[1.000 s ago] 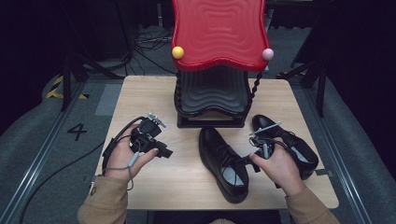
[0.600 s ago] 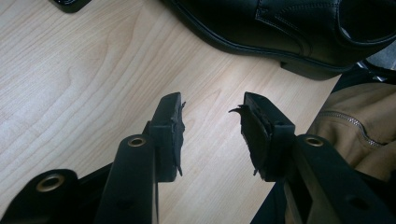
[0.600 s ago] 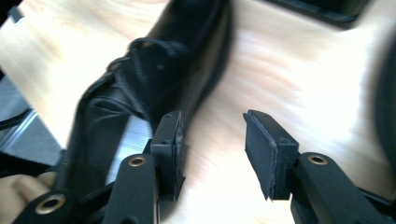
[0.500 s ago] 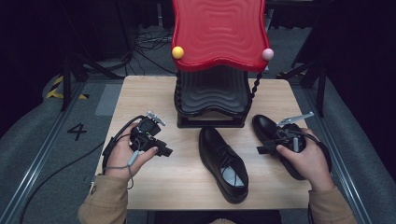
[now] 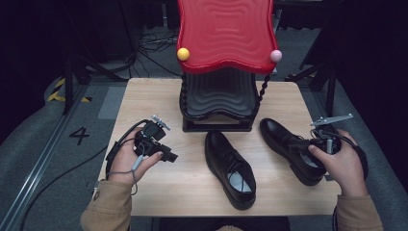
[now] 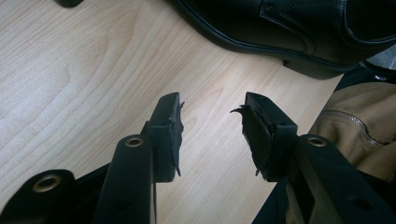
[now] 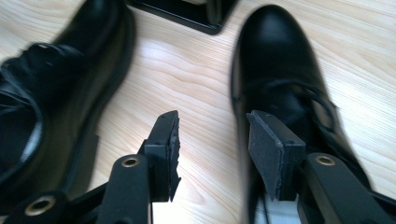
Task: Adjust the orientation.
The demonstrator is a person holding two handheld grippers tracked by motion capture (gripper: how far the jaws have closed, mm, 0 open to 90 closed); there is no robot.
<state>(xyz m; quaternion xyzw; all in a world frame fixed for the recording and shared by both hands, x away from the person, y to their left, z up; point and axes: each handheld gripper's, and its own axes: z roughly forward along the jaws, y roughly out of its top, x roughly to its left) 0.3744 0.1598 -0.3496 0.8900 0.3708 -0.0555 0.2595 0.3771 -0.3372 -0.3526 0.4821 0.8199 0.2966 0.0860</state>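
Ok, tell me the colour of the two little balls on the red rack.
One ball is yellow, the other ball pink; the high view shows them best.

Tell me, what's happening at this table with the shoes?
A person sits at a wooden table with a handheld gripper in each hand. Two black shoes lie in front of a red and black rack. The right gripper is over the right shoe, its jaws just opening, nothing clamped between them. The left gripper holds nothing and rests left of the middle shoe.

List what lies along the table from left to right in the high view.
left gripper → black shoe at the middle → black shoe at the right → right gripper
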